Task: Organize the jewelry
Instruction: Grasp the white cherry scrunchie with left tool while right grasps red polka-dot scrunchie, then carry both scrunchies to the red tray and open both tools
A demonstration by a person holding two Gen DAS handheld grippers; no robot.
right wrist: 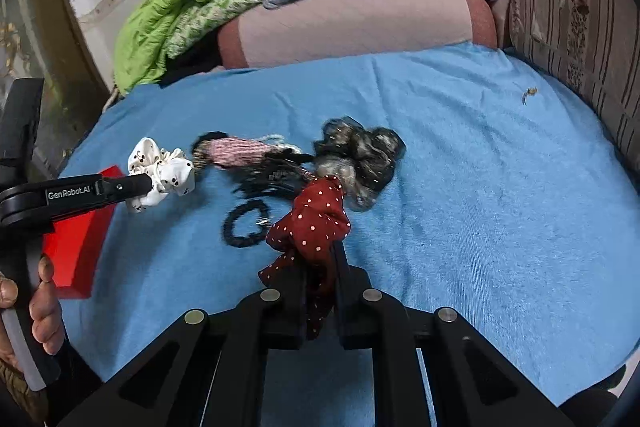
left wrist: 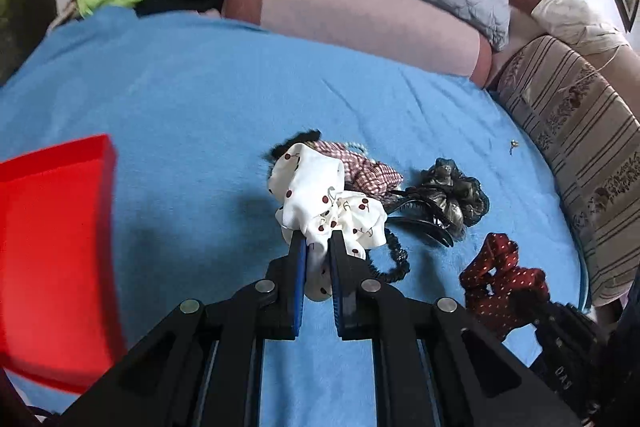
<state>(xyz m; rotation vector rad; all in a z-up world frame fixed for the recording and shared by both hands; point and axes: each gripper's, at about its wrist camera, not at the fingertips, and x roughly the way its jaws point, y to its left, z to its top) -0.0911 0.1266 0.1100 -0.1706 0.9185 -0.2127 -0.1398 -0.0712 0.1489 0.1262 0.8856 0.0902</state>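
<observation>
**Blue-covered bed, hair things in a heap**

Spread with a blue sheet [right wrist: 460,163]. Near the middle: pink checked scrunchie [right wrist: 240,149], dark shiny scrunchie [right wrist: 364,151], black claw clip [left wrist: 424,223], black elastic band [right wrist: 244,223], clustered together. Red box [left wrist: 52,259] at the left. Small earring [right wrist: 530,94] well apart, far right.

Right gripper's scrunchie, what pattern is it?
Dark red scrunchie with white polka dots; clearest in right wrist view.
</observation>
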